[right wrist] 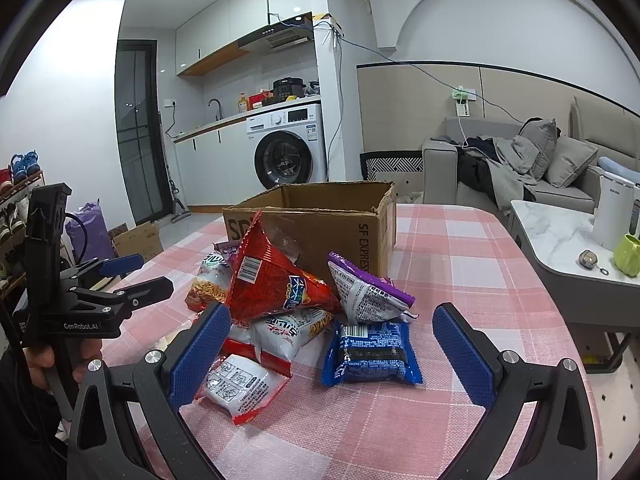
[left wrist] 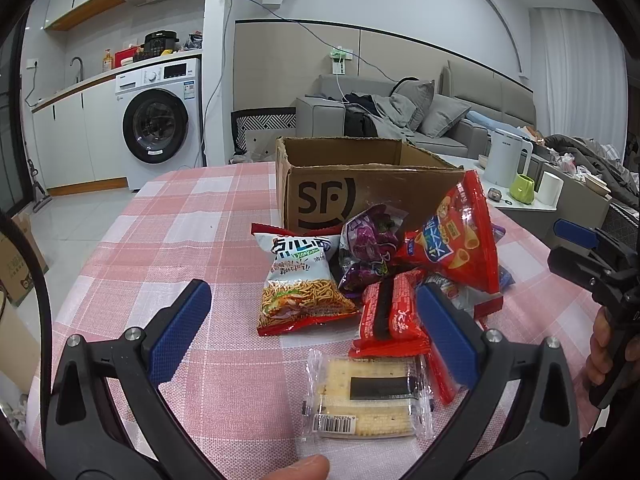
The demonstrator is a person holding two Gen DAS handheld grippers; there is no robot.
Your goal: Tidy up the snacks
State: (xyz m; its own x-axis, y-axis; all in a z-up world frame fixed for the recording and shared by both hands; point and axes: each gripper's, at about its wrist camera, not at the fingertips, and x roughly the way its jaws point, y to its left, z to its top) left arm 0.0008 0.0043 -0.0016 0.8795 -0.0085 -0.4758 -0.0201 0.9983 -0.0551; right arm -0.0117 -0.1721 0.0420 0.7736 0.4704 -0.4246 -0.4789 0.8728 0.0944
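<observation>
A pile of snack packs lies on the pink checked tablecloth (left wrist: pixel 168 232) in front of an open cardboard box (left wrist: pixel 320 196), which also shows in the right wrist view (right wrist: pixel 320 220). The pile holds a noodle snack bag (left wrist: pixel 300 284), a purple bag (left wrist: pixel 368 252), a tall red cone-snack bag (left wrist: pixel 460 240) and a red flat pack (left wrist: pixel 390 312). A clear cracker pack (left wrist: pixel 368 396) lies nearest. My left gripper (left wrist: pixel 316 328) is open, low over the crackers. My right gripper (right wrist: pixel 332 344) is open, just before a blue pack (right wrist: pixel 372 352) and a white pack (right wrist: pixel 240 384).
A side table (right wrist: pixel 552 240) with a white kettle (right wrist: pixel 612 212) and a green cup (right wrist: pixel 628 256) stands right of the table. A sofa (right wrist: pixel 520 160) is behind it. A washing machine (left wrist: pixel 160 120) stands far left. Boxes sit on the floor at the left (right wrist: pixel 140 240).
</observation>
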